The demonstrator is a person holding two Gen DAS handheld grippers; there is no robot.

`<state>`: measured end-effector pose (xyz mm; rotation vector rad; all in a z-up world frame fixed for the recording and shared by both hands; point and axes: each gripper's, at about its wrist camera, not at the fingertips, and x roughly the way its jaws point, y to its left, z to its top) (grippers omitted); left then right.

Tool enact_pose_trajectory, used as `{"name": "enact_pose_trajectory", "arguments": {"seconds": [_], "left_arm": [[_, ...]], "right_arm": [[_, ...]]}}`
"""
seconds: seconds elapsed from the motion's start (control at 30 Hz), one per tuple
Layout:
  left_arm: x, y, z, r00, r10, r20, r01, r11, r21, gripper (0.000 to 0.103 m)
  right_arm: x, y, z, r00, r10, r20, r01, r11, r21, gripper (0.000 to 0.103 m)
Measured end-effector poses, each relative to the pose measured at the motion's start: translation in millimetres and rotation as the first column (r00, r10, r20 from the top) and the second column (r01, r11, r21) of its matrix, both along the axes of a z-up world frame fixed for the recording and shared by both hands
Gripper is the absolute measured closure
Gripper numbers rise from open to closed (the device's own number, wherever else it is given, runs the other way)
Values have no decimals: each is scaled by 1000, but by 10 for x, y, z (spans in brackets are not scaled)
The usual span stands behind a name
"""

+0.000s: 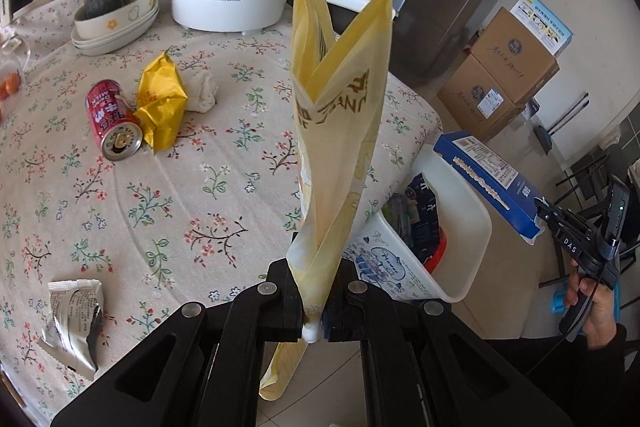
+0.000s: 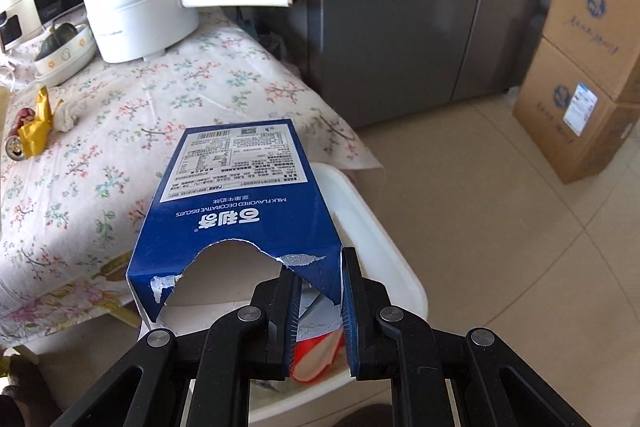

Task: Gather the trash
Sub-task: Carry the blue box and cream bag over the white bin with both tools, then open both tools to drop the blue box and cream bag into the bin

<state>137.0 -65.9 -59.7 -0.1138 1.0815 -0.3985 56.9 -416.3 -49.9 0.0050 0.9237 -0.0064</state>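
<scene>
Blue biscuit box (image 2: 236, 203) sits over the white bin (image 2: 384, 227) beside the table (image 2: 120, 115), my right gripper (image 2: 318, 311) with jaws clamped on its torn corner. Left gripper (image 1: 314, 301) — jaws pinched on the pale yellow bag (image 1: 340, 131), held upright above the table edge, not yet over the bin. I judge the box goes first: tip it nose-down, release low, then swing the bag across. Red can (image 1: 112, 121), yellow wrapper (image 1: 162, 99), tissue (image 1: 202, 91) and silver packet (image 1: 74, 319) remain — later.
</scene>
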Motion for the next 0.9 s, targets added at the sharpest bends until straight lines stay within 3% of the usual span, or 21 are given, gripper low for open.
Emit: {"name": "enact_pose_trajectory", "arguments": {"seconds": [0.27,0.37,0.4,0.43,0.5,0.9], "left_arm": [[-18,-437,-79,996,-88,-11,88,996,8,97],[-12,-572,-119,993,-116,-19,117,993,10,97],[-12,-619,-138,992,-127,-22,127,992,8,97],[-24,-672,-163,990,-138,-25,139,990,5,97],[-29,-774,-199,987,-160,-31,160,987,3,97],[-13,-1539,-492,957,-278,-80,278,961,-11,97]], "right_arm": [[80,-233,-368,976,-92,-196,90,996,-19,87],[126,-261,-460,967,-101,-234,108,994,15,85],[141,-273,-482,963,-101,-251,116,992,48,81],[158,-292,-496,958,-104,-266,129,989,78,69],[158,-310,-474,958,-111,-265,144,983,111,56],[165,-401,-401,962,-121,-244,157,979,134,44]]}}
